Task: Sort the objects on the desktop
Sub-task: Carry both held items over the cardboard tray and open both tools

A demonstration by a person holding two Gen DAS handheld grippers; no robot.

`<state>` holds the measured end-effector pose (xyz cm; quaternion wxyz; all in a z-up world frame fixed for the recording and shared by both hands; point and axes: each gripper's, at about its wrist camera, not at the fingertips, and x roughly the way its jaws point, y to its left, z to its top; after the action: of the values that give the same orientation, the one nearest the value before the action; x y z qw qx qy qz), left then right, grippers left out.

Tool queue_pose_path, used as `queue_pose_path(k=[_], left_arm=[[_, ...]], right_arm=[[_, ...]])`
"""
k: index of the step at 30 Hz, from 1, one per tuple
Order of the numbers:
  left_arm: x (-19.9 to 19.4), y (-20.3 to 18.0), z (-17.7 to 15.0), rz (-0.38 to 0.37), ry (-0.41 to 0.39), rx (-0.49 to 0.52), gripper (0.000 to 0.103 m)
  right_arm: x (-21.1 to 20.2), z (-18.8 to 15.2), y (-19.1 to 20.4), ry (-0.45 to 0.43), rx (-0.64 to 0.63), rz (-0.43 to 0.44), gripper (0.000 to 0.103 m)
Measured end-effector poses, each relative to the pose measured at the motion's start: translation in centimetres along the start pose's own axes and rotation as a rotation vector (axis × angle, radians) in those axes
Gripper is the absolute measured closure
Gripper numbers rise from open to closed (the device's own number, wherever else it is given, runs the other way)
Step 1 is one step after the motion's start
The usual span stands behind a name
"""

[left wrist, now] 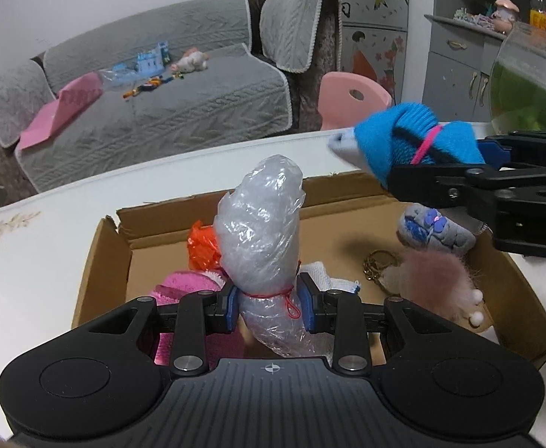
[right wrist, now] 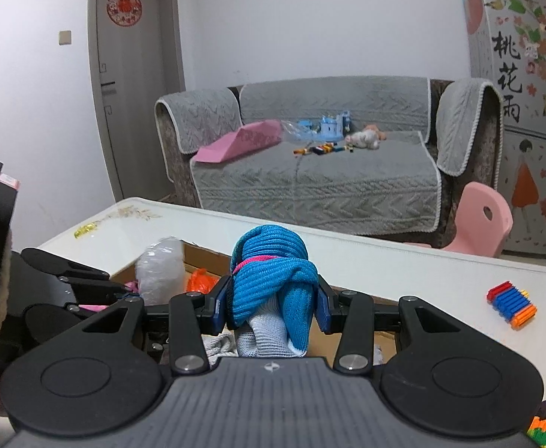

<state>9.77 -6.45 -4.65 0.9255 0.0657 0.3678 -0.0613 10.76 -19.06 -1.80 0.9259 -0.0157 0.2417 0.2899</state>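
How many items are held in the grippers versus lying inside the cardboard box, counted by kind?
Held, 2: clear plastic bag bundle in the left gripper; blue knit bundle in the right gripper.
Fabric or plush in the cardboard box, 4: pink cloth, white cloth, grey knit piece, pink fur pompom.
Plastic, 1: orange bag.
Metal, 1: key ring.
Total: 8.

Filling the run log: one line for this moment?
left claw: shut on clear crumpled plastic bag | right claw: shut on rolled blue knitted sock | both above open cardboard box
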Motion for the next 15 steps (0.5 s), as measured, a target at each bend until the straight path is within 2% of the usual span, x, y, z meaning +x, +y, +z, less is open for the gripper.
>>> queue_pose_path(k=[10, 13, 15], left_arm=[[0.0, 0.0, -0.5, -0.002, -0.004, -0.002, 0.065], [0.1, 0.3, -0.7, 0.011, 0.005, -0.008, 0.063], [0.3, 0.5, -1.1, -0.006, 0.026, -0.011, 0.062]], right_arm=[[2.1, -0.6, 0.3, 0.074, -0.022, -0.037, 0.062], [2.3, -1.0, 0.8, 0.101, -0.048, -0.035, 0.062], [2.3, -1.3, 1.3, 0.116, -0.080, -0.041, 0.062]])
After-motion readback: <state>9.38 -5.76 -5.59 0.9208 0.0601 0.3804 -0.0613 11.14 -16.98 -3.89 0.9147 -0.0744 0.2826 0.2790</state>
